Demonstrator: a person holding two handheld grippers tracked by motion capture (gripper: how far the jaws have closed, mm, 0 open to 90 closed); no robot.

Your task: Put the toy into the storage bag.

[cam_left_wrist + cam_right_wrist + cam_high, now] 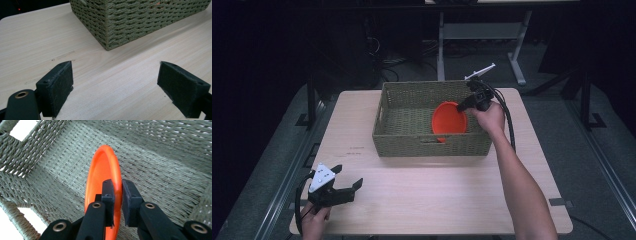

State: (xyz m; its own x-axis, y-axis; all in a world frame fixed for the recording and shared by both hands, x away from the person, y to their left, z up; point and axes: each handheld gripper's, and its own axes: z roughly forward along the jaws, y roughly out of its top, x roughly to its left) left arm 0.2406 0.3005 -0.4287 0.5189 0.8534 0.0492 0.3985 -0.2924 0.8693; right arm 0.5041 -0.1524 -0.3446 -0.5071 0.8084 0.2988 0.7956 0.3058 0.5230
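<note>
Your left gripper (343,186) idles at the table's (437,190) 7 o'clock, jaws spread and empty. Your right gripper (118,195) pinches the orange plate's (103,172) rim — plate on edge inside the woven basket (404,142), toward 3 o'clock. You're mid-placement — next, lower it flat, then release

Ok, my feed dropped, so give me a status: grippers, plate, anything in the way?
Right gripper shut on orange plate, held on edge inside woven basket. Left gripper open over bare table, idle. Nothing blocking below.
</note>
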